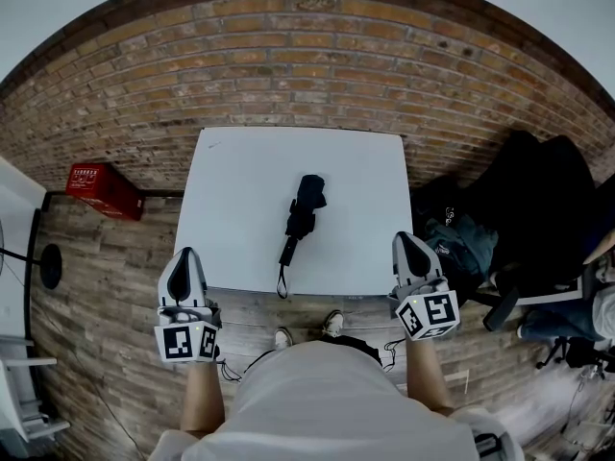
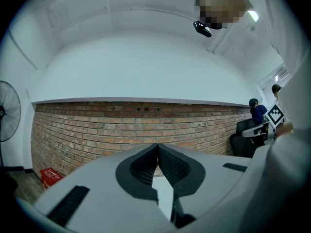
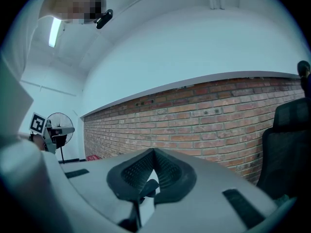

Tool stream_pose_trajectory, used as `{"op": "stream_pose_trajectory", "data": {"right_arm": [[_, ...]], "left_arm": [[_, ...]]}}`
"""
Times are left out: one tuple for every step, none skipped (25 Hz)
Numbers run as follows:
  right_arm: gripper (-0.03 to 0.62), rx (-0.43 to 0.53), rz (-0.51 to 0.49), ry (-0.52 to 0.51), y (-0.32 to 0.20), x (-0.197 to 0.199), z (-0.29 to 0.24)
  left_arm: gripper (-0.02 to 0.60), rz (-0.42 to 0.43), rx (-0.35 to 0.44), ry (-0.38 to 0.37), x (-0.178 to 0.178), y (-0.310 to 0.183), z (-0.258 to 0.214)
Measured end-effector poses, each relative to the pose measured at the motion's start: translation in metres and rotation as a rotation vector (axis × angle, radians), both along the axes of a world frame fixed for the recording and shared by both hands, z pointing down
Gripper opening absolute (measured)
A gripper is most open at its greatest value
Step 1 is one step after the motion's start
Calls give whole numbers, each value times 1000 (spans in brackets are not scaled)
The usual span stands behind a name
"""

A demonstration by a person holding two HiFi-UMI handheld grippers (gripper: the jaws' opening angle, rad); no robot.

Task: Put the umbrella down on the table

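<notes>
Since the umbrella [image 1: 301, 217] lies folded flat near the middle of the table [image 1: 240, 171], handle end toward the person and strap [image 1: 282, 282] reaching the near edge, the task looks done to me. The left gripper [image 1: 184, 253] hovers at the near left corner and the right gripper [image 1: 410, 238] at the near right corner, both well apart from the umbrella and pointing level at the brick wall [image 1: 307, 56]. Both have jaws together at the tips and nothing in them. The dark bit under the right one's tips is probably the umbrella farther off on the table, not a grip. My read: hands parked clear so nothing nudges it. Around: red crate [image 1: 104, 188] on the floor left of the table, chair and bags [image 1: 519, 200] to the right, fan [image 2: 7, 111] far left. Nothing blocks the tabletop; only the strap at the edge could snag.
</notes>
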State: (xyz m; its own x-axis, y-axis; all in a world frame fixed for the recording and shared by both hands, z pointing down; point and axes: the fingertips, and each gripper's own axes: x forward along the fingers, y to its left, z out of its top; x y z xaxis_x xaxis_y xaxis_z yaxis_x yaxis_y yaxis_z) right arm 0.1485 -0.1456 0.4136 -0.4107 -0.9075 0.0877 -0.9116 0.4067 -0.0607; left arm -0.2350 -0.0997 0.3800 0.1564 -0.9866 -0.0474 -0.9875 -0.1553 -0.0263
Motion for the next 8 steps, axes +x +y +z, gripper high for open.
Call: {"op": "stream_pose_trajectory", "data": {"right_arm": [[19,1,-5,1,0,-1,0],[18,1,-8,1,1,-1,0],[18,-1,-9,1,1,-1,1],[18,-4,-8,1,2,-1,2],[18,-7,-6,1,3,0,3],[18,-11,-4,1,4,2,4],[18,-14,-2,1,4,3,5],[18,-16,-1,1,5,4,6]], "left_arm": [[25,-1,-1,1,0,1,0],[25,-2,-2,1,0,1,0],[25,-4,-3,2,0,2,1],[25,-5,-4,3,0,3,1],[25,-6,-4,4,1,3,2],[25,-7,-5,4,1,4,2],[25,-7,-5,4,2,4,3],[25,-7,-6,4,3,5,3]]}}
